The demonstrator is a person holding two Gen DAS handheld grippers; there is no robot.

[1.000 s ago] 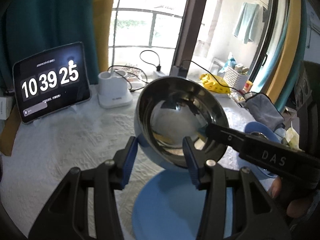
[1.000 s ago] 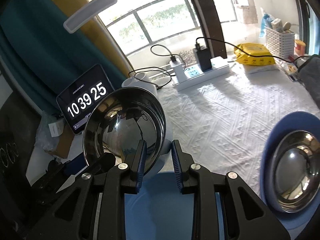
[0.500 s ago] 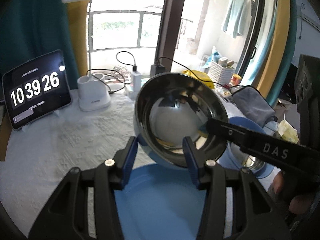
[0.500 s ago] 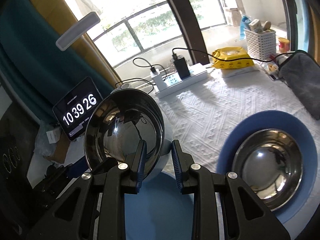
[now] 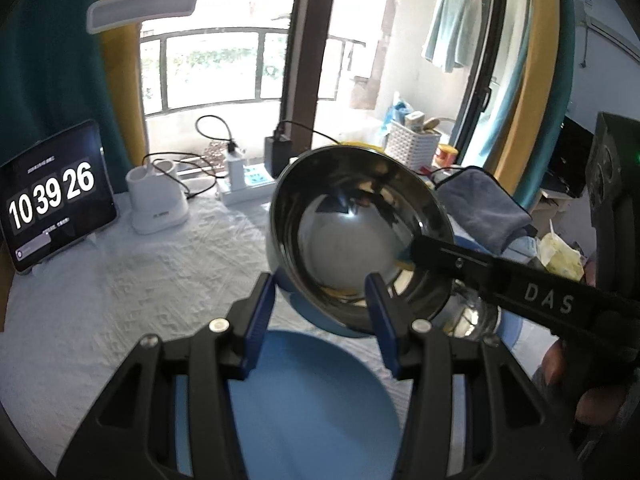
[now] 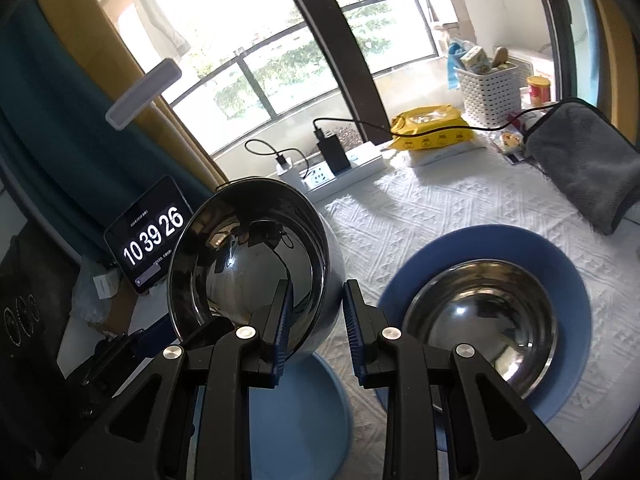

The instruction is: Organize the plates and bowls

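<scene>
My right gripper [image 6: 316, 316] is shut on the rim of a steel bowl [image 6: 244, 268] and holds it tilted in the air above a light blue plate [image 6: 296, 416]. The same bowl [image 5: 352, 236] fills the left wrist view, with the right gripper's finger [image 5: 500, 280] clamped on its right rim. My left gripper [image 5: 320, 312] is open; its jaws straddle the bowl's near rim without gripping, over the light blue plate [image 5: 312, 408]. A second steel bowl [image 6: 480, 320] sits in a dark blue plate [image 6: 568, 280] on the right.
A tablet clock [image 5: 52, 200], a white lamp base [image 5: 158, 200] and a power strip [image 6: 336, 168] stand at the table's back. A grey cloth [image 6: 584, 160], a yellow packet [image 6: 432, 128] and a white basket [image 6: 492, 88] lie at the back right.
The right gripper has carried the bowl up and to the right, and the dark blue plate with the second bowl has come closer. The left gripper stays open around the near rim.
</scene>
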